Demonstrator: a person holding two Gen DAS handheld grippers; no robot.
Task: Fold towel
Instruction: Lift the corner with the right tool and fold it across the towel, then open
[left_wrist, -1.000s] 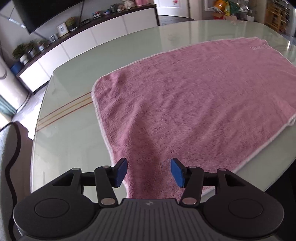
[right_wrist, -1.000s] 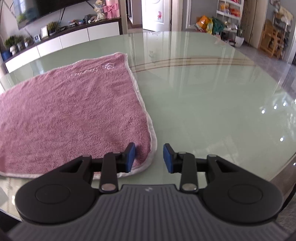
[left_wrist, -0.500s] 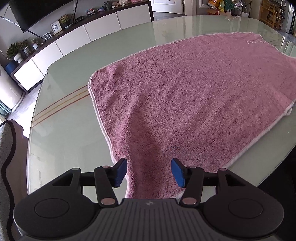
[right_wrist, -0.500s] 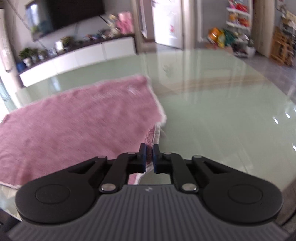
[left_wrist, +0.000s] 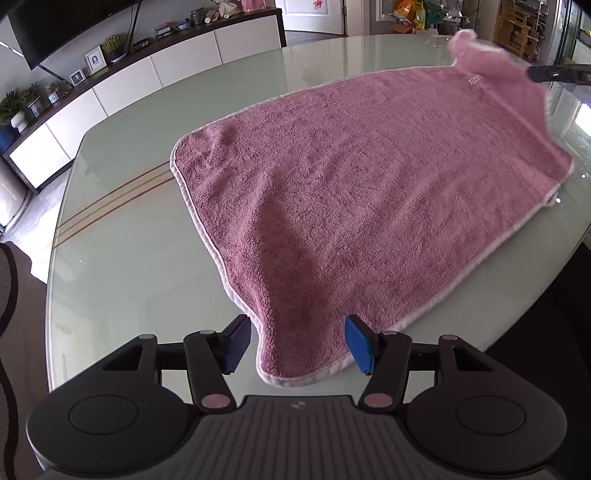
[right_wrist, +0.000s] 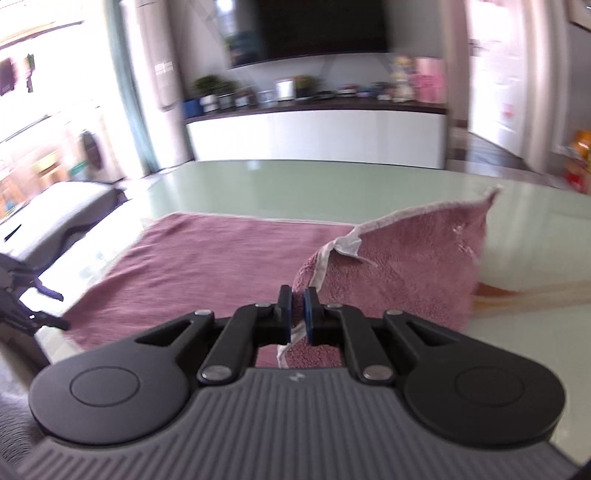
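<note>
A pink towel (left_wrist: 369, 192) with a white hem lies spread on the glass table (left_wrist: 129, 258). My left gripper (left_wrist: 295, 345) is open, its blue pads either side of the towel's near corner, just above the table. My right gripper (right_wrist: 297, 317) is shut on the towel (right_wrist: 399, 266) at its right end and holds that end lifted off the table, folded up toward the rest. In the left wrist view the raised end shows at the far right, with the right gripper (left_wrist: 554, 74) beside it.
A long white sideboard (left_wrist: 129, 85) with plants and photo frames stands beyond the table, a TV above it. A chair (left_wrist: 7, 295) sits at the table's left edge. The table's near edge runs close to the towel's front hem.
My right gripper shut on the towel's right corner, lifted it and swung it leftward over the towel. My left gripper drew back slightly, so the near corner now lies between its pads.
</note>
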